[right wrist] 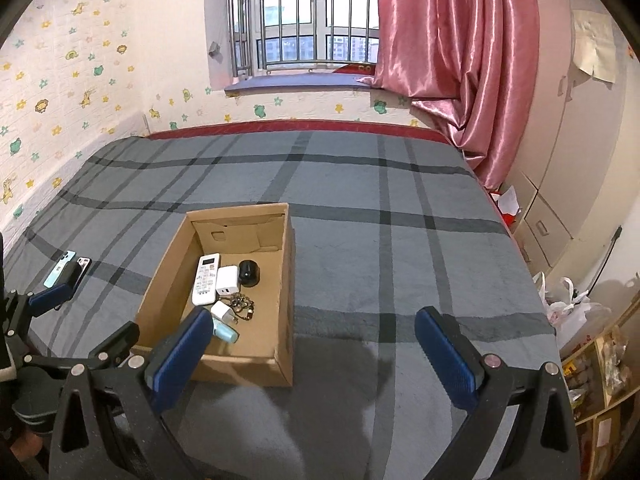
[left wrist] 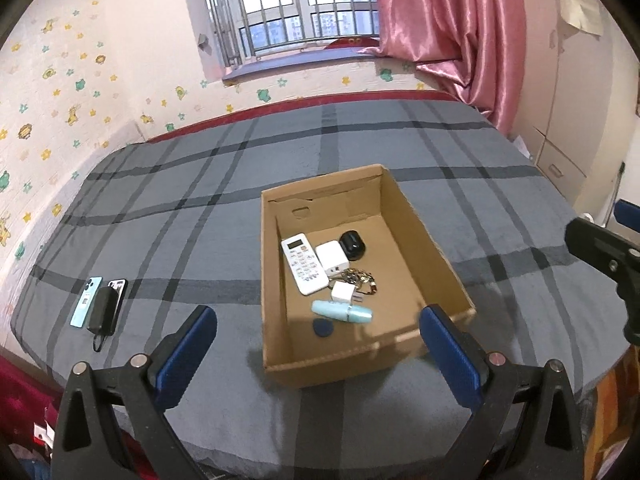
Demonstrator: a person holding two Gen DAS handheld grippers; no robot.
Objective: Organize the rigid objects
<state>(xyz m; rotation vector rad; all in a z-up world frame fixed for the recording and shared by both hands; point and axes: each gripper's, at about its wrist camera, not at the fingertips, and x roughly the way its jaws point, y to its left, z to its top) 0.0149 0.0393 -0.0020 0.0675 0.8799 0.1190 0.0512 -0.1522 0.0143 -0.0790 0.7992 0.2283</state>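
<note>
An open cardboard box sits on the grey plaid bed. Inside lie a white remote, a white charger block, a black case, a small white plug, a bunch of keys, a light-blue tube and a dark blue disc. Left of the box lie a light-blue phone, a black power bank and a dark phone. My left gripper hangs open over the box's near end. My right gripper is open above bare bed, right of the box.
The bed fills the middle of both views. A window with a railing and a pink curtain stand behind it. A wardrobe, plastic bags and a shelf are at the right.
</note>
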